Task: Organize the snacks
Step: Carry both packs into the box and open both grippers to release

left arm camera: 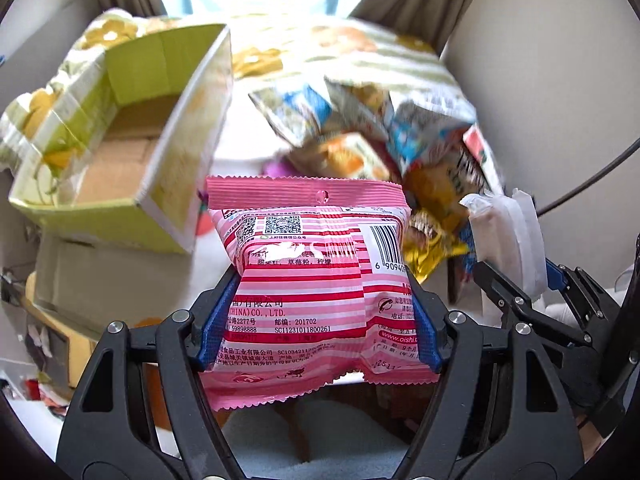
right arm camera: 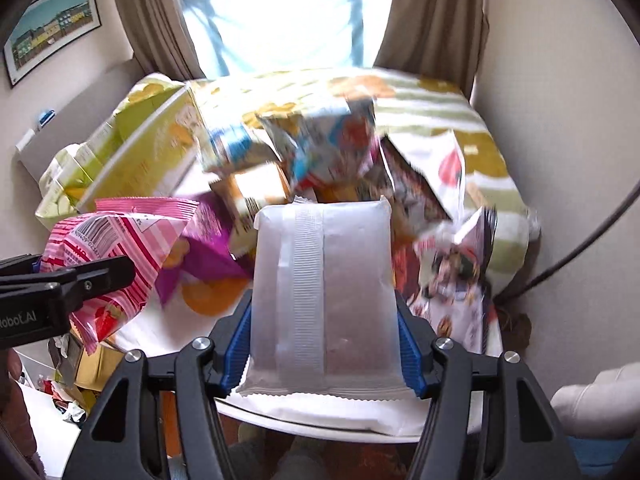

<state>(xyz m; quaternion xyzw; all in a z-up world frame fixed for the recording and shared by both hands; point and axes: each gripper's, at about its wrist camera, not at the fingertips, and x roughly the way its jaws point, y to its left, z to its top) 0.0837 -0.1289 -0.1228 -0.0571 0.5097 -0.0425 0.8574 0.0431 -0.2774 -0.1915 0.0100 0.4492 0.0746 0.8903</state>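
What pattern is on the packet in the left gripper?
Pink, red and white horizontal stripes on the packet, clearest in the left wrist view.

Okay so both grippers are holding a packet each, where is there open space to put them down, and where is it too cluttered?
Roomiest: inside the open green box, whose visible cardboard floor looks bare. A bare cloth strip lies between the box and the snack pile, and more striped tablecloth beyond the pile toward the window. The pile is crowded. The left gripper holds the pink packet, the right gripper the white packet.

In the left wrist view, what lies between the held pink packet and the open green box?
Only bare pale tabletop separates the pink packet from the green box; the snack pile lies on the packet's other side.
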